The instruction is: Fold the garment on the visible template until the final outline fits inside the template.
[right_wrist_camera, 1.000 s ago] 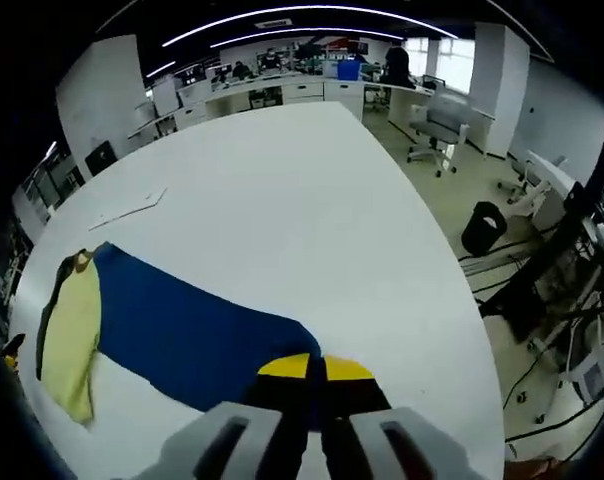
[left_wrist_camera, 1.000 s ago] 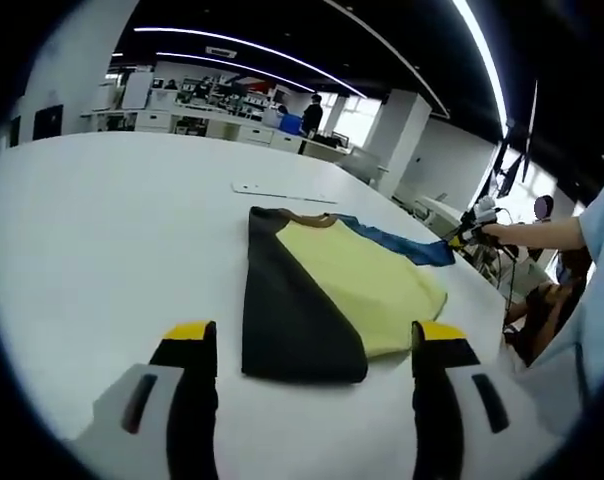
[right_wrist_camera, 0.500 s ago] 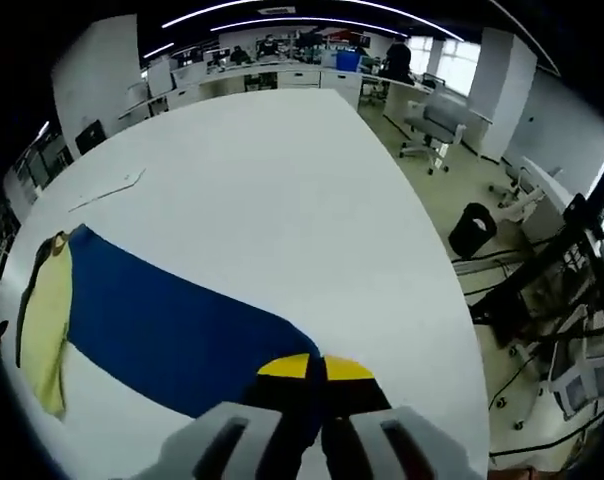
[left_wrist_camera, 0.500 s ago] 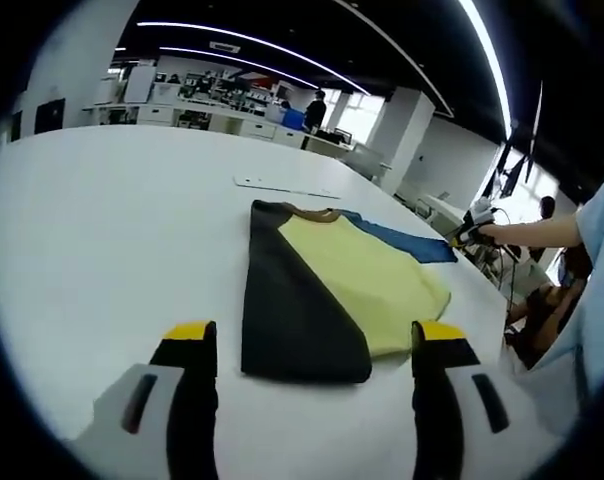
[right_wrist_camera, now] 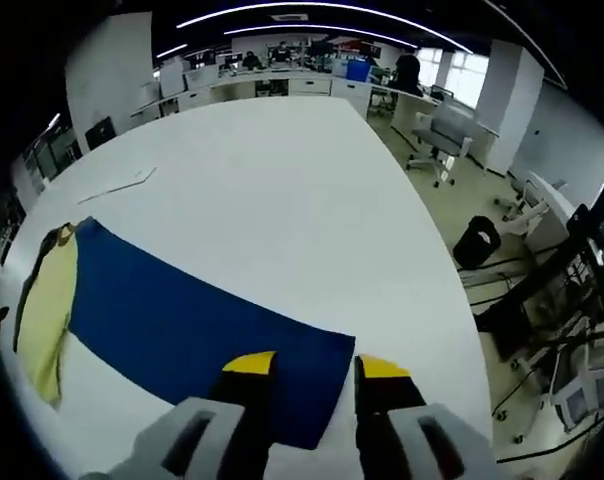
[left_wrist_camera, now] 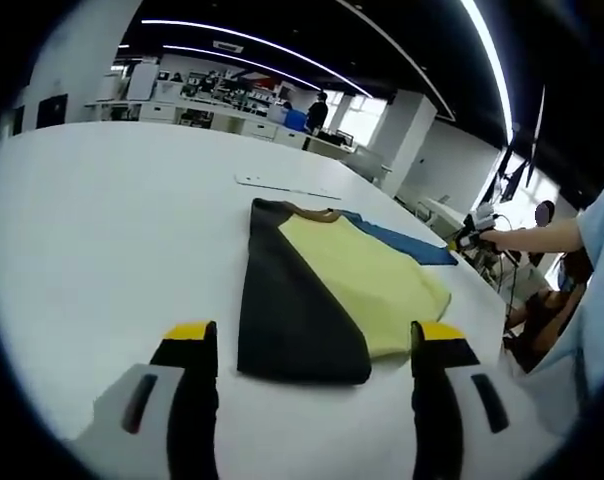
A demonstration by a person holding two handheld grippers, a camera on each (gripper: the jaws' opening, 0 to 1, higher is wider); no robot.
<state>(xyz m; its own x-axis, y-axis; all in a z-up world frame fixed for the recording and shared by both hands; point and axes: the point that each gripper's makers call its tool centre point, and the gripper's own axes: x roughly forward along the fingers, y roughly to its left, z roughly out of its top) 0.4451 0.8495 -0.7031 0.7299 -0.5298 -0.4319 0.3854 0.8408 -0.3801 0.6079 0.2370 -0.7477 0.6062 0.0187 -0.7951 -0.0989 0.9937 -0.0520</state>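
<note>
Two tongs, both released. Left tongs [left_wrist_camera: 314, 345] jaws spread wide, hovering low above the white bench [left_wrist_camera: 102, 220], just short of the near edge of the black, yellow and blue cloth garment [left_wrist_camera: 322, 290]. Garment lies flat on the bench, black panel toward this view's left, yellow in the middle, blue part stretched out to the far side. Right tongs [right_wrist_camera: 315, 372] jaws parted over the end of the blue part [right_wrist_camera: 192, 330], not gripping it. Thin white template strip [left_wrist_camera: 282, 188] lies on the bench beyond the garment, apart from it.
</note>
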